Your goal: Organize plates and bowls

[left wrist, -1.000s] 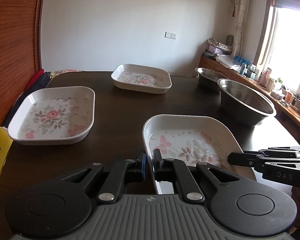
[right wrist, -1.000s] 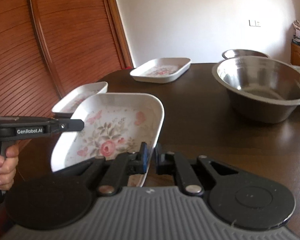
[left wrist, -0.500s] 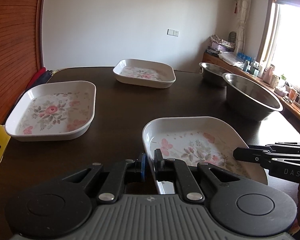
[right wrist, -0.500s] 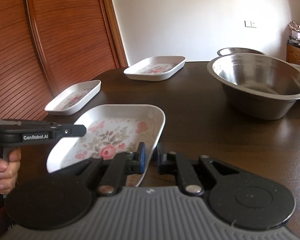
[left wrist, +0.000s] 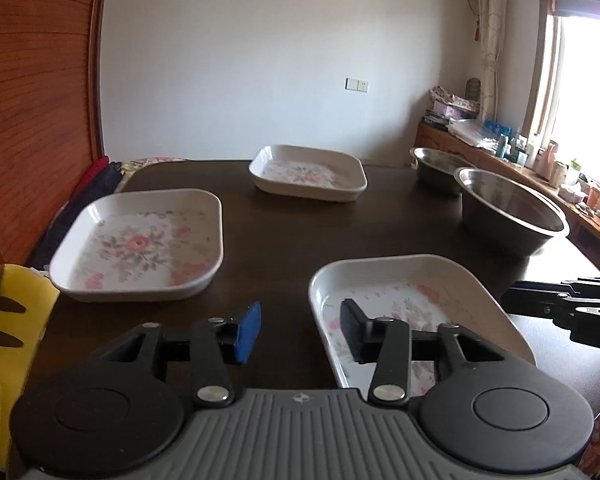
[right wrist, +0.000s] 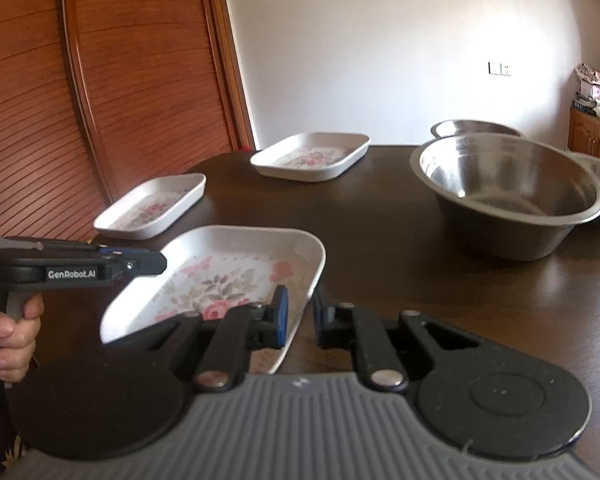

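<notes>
A white floral plate (left wrist: pixel 412 296) lies on the dark table near its front edge; it also shows in the right wrist view (right wrist: pixel 228 276). My left gripper (left wrist: pixel 300 330) is open, its jaws astride the plate's left rim without touching it. My right gripper (right wrist: pixel 298 314) has its jaws a little apart around the plate's right rim. A second floral plate (left wrist: pixel 140 244) lies at the left and a third (left wrist: pixel 308 174) at the back. A large steel bowl (right wrist: pixel 508 196) stands at the right, with a smaller steel bowl (left wrist: pixel 436 164) behind it.
A wooden slatted door (right wrist: pixel 100 100) stands to the left of the table. A sideboard (left wrist: pixel 512 160) with clutter runs under the window at the right. A yellow object (left wrist: pixel 8 320) sits at the table's left front edge.
The plate has come down from a tilted lift onto the table. My left gripper has opened and let go of its rim. My right gripper's jaws have parted slightly.
</notes>
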### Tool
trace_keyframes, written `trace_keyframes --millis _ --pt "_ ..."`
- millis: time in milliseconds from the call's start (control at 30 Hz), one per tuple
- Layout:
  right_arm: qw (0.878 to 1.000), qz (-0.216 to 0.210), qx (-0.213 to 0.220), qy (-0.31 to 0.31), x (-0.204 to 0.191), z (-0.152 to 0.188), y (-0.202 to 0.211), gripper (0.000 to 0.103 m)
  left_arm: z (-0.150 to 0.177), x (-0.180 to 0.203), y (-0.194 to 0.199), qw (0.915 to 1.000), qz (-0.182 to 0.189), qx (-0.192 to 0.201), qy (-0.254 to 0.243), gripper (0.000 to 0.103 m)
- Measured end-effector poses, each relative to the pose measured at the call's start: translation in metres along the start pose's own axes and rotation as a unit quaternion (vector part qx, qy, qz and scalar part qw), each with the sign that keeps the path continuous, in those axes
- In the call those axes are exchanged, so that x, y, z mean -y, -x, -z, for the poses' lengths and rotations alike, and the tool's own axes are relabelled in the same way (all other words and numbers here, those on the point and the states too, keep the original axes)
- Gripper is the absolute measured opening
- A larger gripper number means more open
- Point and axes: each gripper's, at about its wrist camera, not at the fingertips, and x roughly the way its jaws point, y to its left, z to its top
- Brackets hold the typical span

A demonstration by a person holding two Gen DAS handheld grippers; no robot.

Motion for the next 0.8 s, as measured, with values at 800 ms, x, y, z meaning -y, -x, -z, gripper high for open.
trace_keyframes --millis 800 --pt "0.998 -0.012 0.034 0.048 -0.025 -0.041 -0.001 0.053 -0.045 -0.034 0.024 0.9978 -0.034 0.051 -0.024 0.103"
